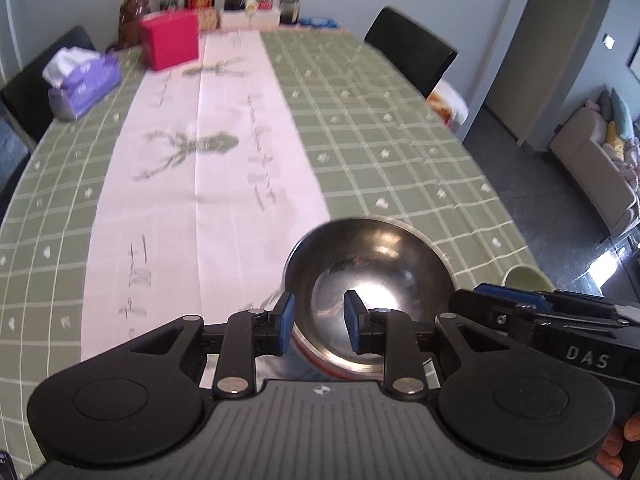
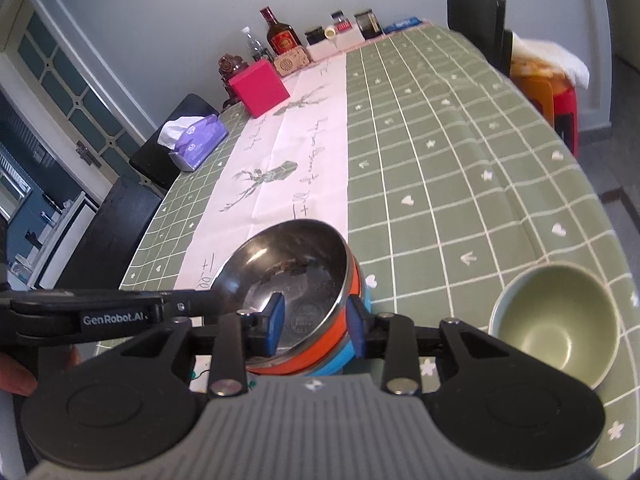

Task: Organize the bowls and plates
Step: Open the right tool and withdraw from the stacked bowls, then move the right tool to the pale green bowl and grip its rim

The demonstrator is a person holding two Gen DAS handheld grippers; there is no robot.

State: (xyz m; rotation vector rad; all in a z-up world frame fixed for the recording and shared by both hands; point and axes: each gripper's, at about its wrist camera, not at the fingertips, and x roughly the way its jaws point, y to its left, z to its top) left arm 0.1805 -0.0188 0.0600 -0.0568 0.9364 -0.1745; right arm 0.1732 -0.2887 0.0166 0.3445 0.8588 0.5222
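So the steel bowl (image 1: 370,276) sits at the near end of the desk (image 1: 400,128), right at the edge of the pale runner (image 1: 208,184). The left wrist view only shows a shiny inside plus a sliver of orange under the rim. The right wrist view shows way more: that steel bowl (image 2: 292,280) is orange outside and sits nested on a blue bowl (image 2: 340,354).

The left claw (image 1: 319,322) straddles the near rim, one blue pad outside and one inside, with a gap at both, so it's released, not pinching. The right claw (image 2: 316,326) is the same deal on the bowl's other side: pads either side of the wall, loose.

The green bowl (image 2: 556,320) is fully visible only in the right view, just right of the steel bowl and apart from it. The left view catches just its rim (image 1: 526,276) behind the other tool. The pink box (image 1: 170,40) and tissue box (image 1: 86,82) sit way beyond the steel bowl.
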